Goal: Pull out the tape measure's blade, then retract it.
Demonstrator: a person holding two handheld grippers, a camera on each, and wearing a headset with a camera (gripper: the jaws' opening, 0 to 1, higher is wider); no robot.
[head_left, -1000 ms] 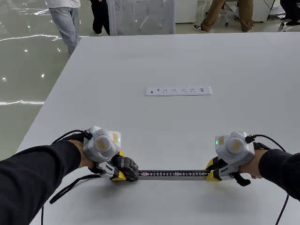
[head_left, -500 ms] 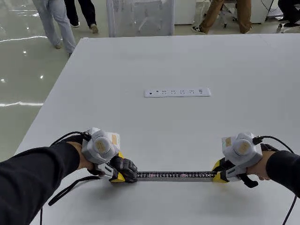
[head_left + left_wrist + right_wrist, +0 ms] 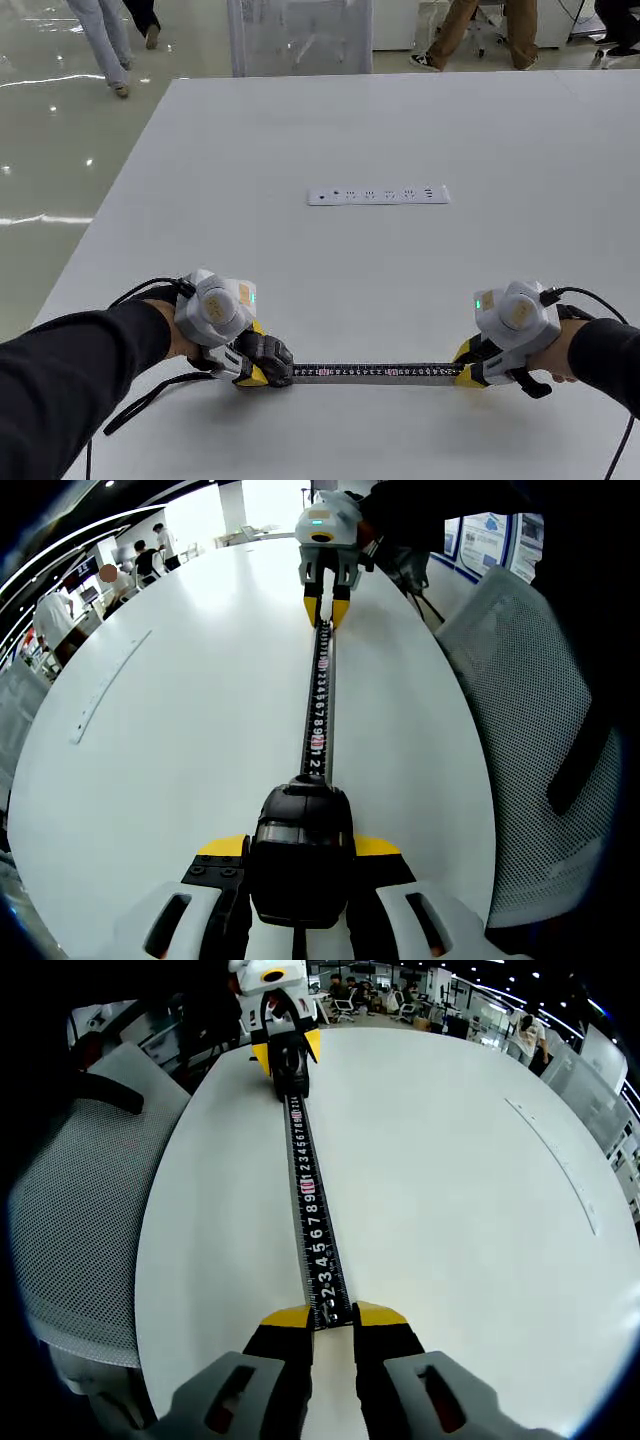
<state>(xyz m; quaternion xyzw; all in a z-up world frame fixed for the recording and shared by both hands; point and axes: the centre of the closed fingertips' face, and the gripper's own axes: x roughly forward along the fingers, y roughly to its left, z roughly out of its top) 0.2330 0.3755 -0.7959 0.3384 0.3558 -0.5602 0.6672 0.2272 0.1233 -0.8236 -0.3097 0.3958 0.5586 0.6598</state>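
- Black plastic tape measure case is the closest thing to me, low on the left in the head view. It's sitting on the plain white bench.
- The left gripper has its yellow-tipped jaws squeezed on either side of that case, so it's clamped on it. In the left gripper view the case sits right between the jaws.
- The long numbered metal blade is pulled out of the case and lies flat on the bench, running straight across to the right.
- The right gripper is at the blade's free end. In the right gripper view its yellow tips are pinched on the low-number end of the blade, closed on it.
- The two grippers are well apart with the blade stretched between them, and both hands have black sleeves.
- A grey mesh chair back sits just off the near bench edge in the gripper views.
- Further up the bench, well away from the tape, is a flat white power strip.
- Past the far edge there's a glossy pale floor and some people's legs.
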